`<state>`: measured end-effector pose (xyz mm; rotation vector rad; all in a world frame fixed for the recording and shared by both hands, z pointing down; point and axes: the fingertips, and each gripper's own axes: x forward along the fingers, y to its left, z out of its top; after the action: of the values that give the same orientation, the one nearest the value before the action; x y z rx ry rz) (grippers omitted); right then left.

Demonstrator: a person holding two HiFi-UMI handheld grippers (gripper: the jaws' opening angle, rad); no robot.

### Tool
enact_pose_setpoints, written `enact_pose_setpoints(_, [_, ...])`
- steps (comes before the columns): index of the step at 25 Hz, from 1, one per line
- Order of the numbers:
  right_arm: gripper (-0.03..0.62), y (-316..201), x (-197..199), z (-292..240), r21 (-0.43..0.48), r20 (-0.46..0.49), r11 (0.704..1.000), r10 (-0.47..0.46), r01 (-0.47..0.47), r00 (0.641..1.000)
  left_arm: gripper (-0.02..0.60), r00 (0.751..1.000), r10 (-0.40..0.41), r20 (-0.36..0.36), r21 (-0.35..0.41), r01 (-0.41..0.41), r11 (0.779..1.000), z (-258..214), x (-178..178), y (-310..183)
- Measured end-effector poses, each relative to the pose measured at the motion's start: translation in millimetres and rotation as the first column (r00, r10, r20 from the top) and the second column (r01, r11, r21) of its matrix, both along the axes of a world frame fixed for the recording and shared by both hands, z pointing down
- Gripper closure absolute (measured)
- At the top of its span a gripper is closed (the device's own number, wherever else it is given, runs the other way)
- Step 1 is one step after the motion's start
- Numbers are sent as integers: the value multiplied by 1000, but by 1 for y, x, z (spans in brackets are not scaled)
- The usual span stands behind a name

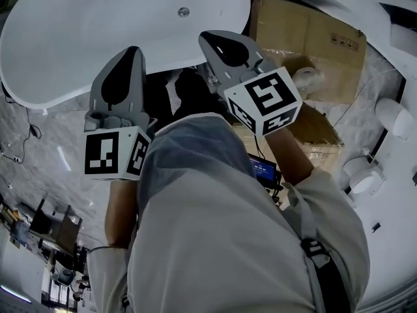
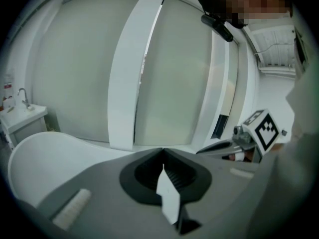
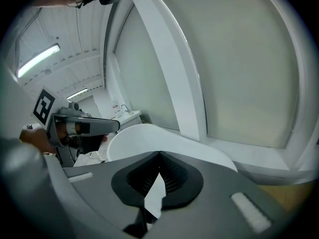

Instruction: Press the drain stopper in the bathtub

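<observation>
The white oval bathtub [image 1: 78, 51] lies at the top of the head view, and its small round metal drain stopper [image 1: 184, 11] sits in the tub floor near the far end. My left gripper [image 1: 130, 52] and right gripper [image 1: 212, 39] are held close to the person's chest, short of the tub's near rim, and both point toward it. Both are shut with nothing between the jaws. The tub's rim [image 2: 45, 151] shows beyond my shut left gripper [image 2: 162, 151], and the tub's curved end [image 3: 149, 136] beyond my shut right gripper [image 3: 159, 155]. Neither gripper view shows the stopper.
A large cardboard box [image 1: 306, 38] stands right of the tub, with white sanitary fixtures [image 1: 361, 175] farther right. A small device with a blue screen [image 1: 264, 169] hangs below the right gripper. A washbasin with a tap [image 2: 22, 111] and frosted glass panels [image 2: 84, 68] stand behind the tub.
</observation>
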<state>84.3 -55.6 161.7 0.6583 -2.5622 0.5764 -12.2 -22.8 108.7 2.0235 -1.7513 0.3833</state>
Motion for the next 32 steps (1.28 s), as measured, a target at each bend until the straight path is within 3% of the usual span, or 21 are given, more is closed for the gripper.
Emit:
enact_pose_setpoints(15, [597, -13, -14, 48, -67, -13, 998, -5, 4, 1000, 581, 999, 33, 4, -70, -33, 997, 38, -2, -20])
enact_pose_setpoints(32, [597, -7, -76, 134, -124, -95, 992, -32, 20, 995, 581, 999, 17, -43, -160, -24, 987, 126, -70, -14])
